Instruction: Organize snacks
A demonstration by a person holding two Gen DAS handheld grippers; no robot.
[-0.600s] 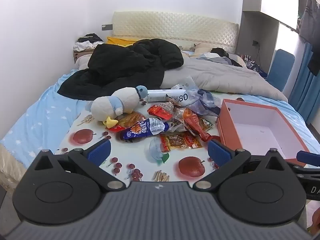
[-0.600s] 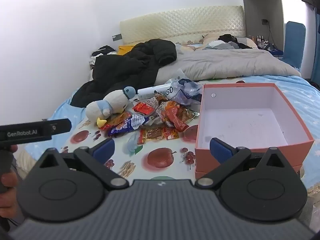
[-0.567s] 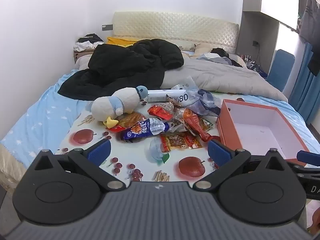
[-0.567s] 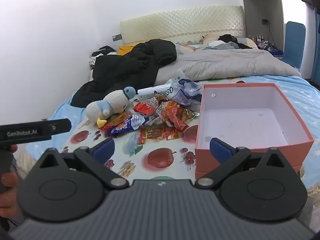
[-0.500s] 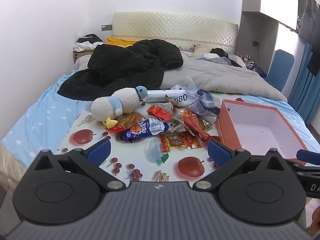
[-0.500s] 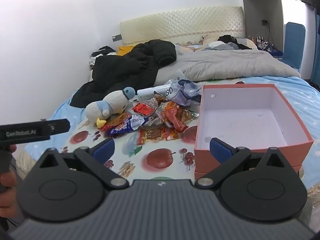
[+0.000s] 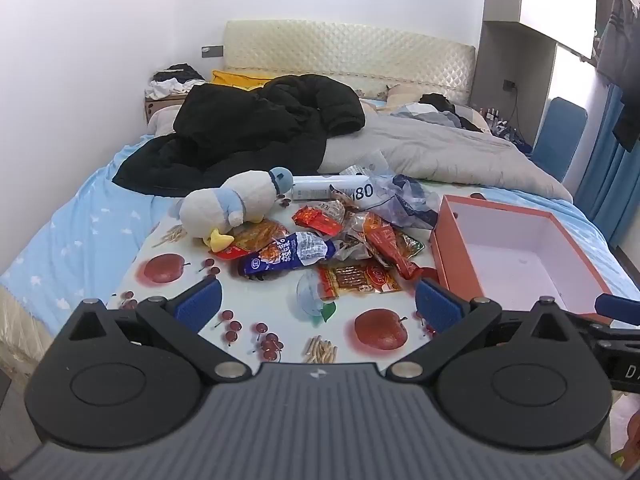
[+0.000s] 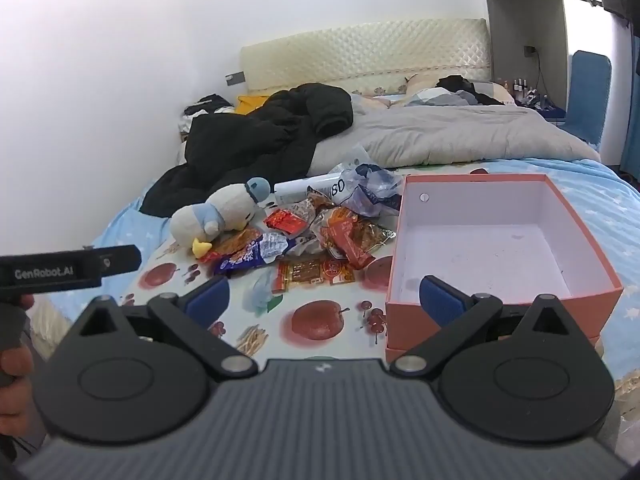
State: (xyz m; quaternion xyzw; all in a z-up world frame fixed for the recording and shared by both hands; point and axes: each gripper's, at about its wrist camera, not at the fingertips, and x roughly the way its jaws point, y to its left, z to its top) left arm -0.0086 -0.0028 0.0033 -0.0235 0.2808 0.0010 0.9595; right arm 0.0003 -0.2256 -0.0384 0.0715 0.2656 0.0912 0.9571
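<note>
The left gripper hangs with its blue pads spread wide and nothing between them, above the near edge of the fruit-printed cloth; the right gripper is likewise spread and empty, its right pad in front of the near wall of the orange box; the snacks lie in a loose heap in the middle of the cloth, between the plush duck and the box, which stands open and bare inside; the likeliest trouble, as I judge it, is the overlap in the heap: the blue-and-white packet rests over an orange one, and the long red packet lies across the flat one with the clear window, so jaws closing on one may catch a second or drag the pile; thin, slick film may also crumple or slip out of wide pads; the duck touches the heap and could be nudged along with it; the clear plastic cup lid or piece near the front is hard to identify; the crumpled bluish bag hides whatever lies beneath it, and the white tube behind is partly covered; the box's near right corner is cut off in the left view by the gripper body; printed apples and cherries could be mistaken for real items.
</note>
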